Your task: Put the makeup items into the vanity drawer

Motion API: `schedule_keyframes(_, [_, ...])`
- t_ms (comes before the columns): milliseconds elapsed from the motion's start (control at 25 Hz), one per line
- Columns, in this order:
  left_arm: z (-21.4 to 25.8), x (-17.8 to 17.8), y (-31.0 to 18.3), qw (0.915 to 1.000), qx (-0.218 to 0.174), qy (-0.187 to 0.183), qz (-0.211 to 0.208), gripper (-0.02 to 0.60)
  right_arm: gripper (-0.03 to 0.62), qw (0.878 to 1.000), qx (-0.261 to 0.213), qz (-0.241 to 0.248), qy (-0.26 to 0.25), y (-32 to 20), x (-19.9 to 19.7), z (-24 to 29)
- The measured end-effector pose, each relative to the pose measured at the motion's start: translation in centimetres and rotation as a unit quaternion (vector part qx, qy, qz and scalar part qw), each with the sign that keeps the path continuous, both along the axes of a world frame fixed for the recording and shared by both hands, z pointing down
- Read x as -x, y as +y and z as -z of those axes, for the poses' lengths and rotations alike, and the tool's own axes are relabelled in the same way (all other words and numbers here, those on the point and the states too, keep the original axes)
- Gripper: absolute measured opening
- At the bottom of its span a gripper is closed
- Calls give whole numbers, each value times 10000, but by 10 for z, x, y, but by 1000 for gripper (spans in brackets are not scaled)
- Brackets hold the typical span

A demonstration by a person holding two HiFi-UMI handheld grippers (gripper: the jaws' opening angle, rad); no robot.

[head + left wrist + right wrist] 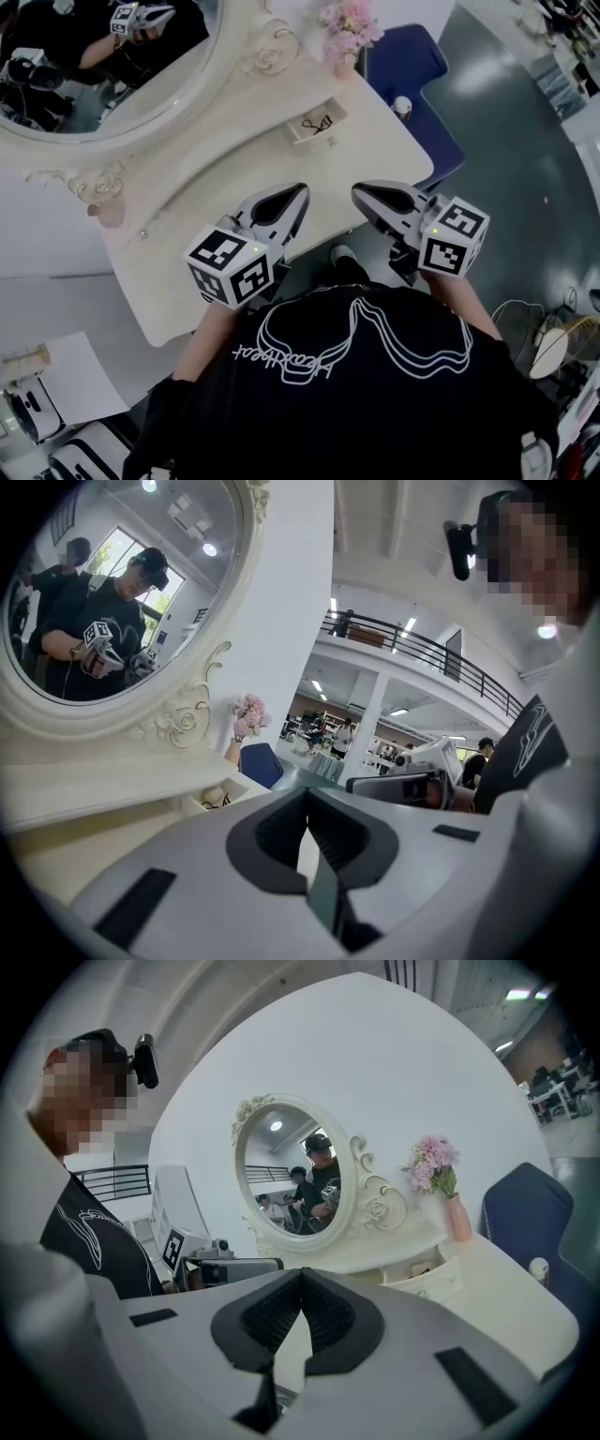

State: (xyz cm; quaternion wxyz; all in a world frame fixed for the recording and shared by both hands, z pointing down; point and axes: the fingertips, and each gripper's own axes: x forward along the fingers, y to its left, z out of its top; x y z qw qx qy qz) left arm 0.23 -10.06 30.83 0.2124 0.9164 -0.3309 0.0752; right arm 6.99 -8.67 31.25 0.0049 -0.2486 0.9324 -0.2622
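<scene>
Head view: drawer (317, 127) well beyond jaws

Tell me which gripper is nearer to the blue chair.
The right gripper. It is held on the side of the blue chair, while the left gripper is beyond it, toward the mirror.

The cream vanity table (375, 141) bears an oval mirror (94, 66) along its far side. A vase of pink flowers (348, 33) stands right of it. Nearer, a small drawer (317, 124) stands open with dark items inside.
</scene>
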Motion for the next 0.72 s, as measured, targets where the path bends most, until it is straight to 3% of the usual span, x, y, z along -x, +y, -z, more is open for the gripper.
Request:
schedule_keyframes(200, [6, 0, 19, 9997, -131, 104, -161, 5, 5, 9995, -292, -37, 141, 17, 7, 11])
schedule_keyframes(720, [18, 10, 39, 9992, -352, 54, -204, 5, 5, 9995, -257, 41, 152, 36, 24, 13])
